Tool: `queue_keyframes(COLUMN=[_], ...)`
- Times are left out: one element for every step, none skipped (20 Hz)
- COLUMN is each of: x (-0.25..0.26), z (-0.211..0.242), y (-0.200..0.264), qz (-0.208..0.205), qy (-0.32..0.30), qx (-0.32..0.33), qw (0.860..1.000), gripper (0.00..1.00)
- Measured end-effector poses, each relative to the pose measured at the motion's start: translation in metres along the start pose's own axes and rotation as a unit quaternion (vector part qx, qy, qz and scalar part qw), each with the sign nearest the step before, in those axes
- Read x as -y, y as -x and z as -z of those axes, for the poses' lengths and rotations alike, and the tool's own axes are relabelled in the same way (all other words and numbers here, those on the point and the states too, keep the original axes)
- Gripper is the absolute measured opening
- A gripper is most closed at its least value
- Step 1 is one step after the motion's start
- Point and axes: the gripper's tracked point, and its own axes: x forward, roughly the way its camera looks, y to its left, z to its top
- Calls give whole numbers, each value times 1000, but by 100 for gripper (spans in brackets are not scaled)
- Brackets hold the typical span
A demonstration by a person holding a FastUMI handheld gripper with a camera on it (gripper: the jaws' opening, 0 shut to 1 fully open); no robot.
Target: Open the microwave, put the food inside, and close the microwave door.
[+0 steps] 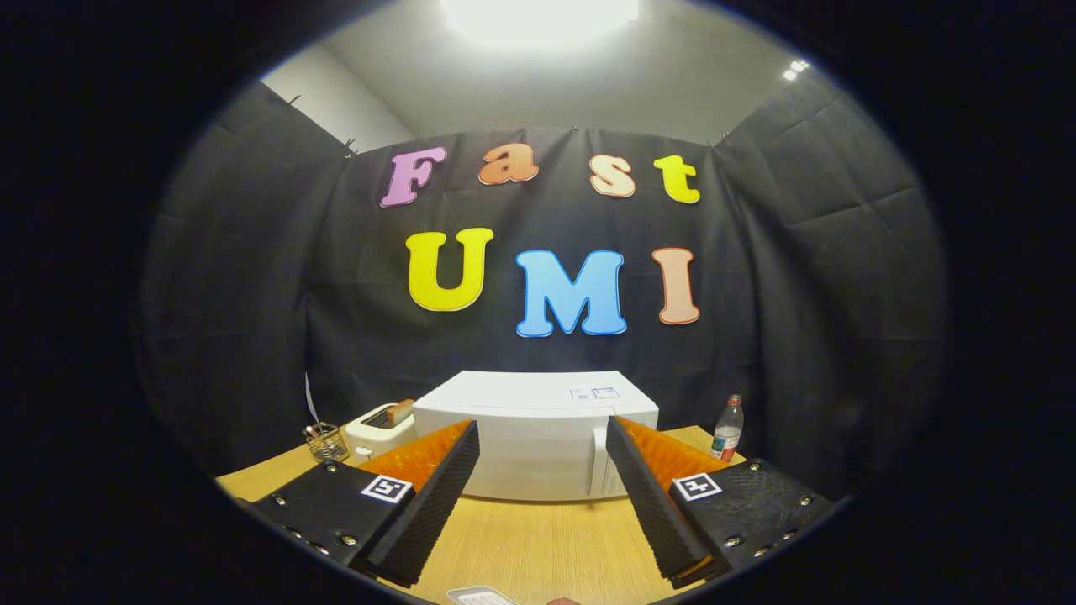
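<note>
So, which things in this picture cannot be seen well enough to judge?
- Microwave: the open gripper covers both lower front corners; its controls are hidden behind the right finger.
- Toaster: partly behind the left finger; what sits in its slot is too small to name.
- White thing on the table: cut off by the edge.
- Bottle: label too small.

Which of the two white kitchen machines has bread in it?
The small toaster, left of the big microwave; a slice sticks out. The open tool touches neither.

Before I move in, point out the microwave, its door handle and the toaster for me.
microwave [530, 449]: gripper view, middle of its closed front door.
door handle [598, 462]: gripper view, mid-height on the vertical bar.
toaster [374, 433]: gripper view, its white side wall.
</note>
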Motion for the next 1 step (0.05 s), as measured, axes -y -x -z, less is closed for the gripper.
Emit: queue_keyframes(x=[0], z=[-2], y=[-2], qz=[0], qy=[-1], qx=[5], qw=[1000], gripper=[97])
